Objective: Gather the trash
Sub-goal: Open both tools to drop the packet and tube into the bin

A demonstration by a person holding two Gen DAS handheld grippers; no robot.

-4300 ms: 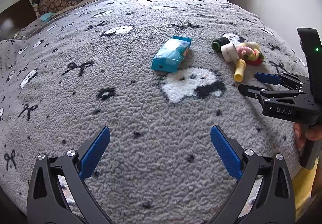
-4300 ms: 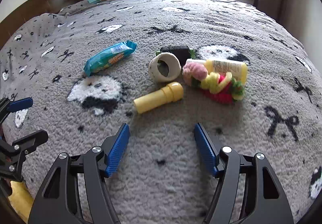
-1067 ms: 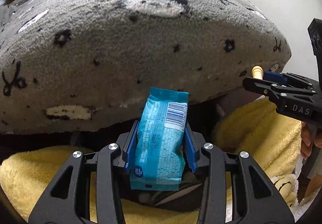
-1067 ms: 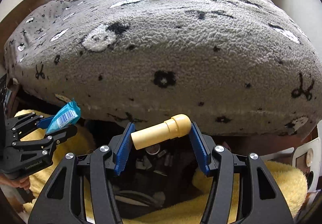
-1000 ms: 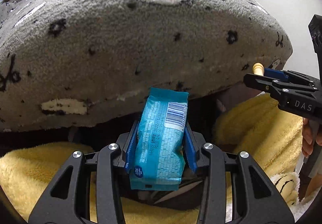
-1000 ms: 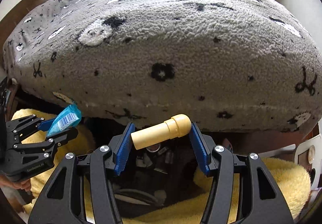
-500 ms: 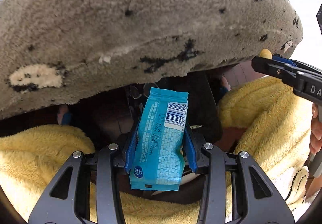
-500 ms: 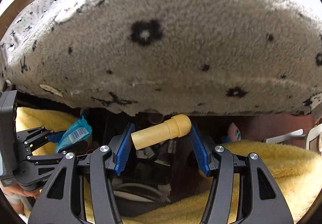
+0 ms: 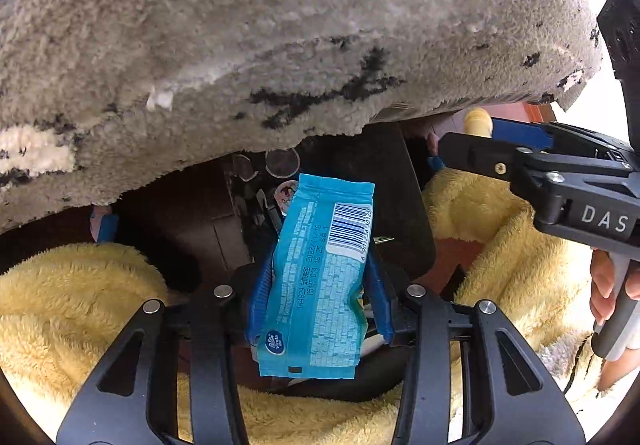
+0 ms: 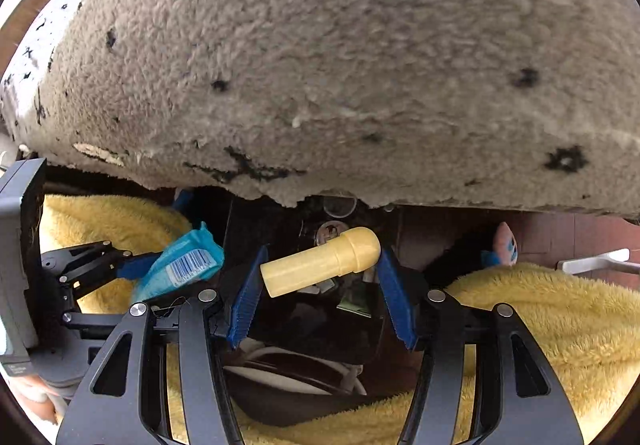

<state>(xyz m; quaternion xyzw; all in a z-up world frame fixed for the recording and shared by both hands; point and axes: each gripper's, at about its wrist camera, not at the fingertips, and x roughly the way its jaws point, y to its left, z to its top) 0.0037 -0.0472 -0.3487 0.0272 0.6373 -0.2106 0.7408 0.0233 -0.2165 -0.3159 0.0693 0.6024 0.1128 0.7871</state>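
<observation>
My left gripper (image 9: 318,299) is shut on a blue tissue packet (image 9: 320,277) with a barcode, held upright over a dark bin (image 9: 404,205) below the bed edge. The packet also shows in the right wrist view (image 10: 182,267), held by the left gripper (image 10: 132,265). My right gripper (image 10: 320,281) is shut on a pale yellow tube (image 10: 322,265) lying crosswise between the blue pads, over the same dark bin (image 10: 320,329). In the left wrist view the right gripper (image 9: 484,137) is at the right with the tube's end (image 9: 477,121) showing.
The grey fleece bed blanket (image 9: 280,37) hangs over the upper part of both views (image 10: 340,65). Yellow fleece-clad legs lie on both sides of the bin (image 9: 80,293) (image 10: 540,309). The bin holds several dark and white items (image 10: 296,365).
Both grippers have dropped lower and closer to the bin under the bed edge, still holding the packet and the tube. The bed top and the items on it have gone out of view.
</observation>
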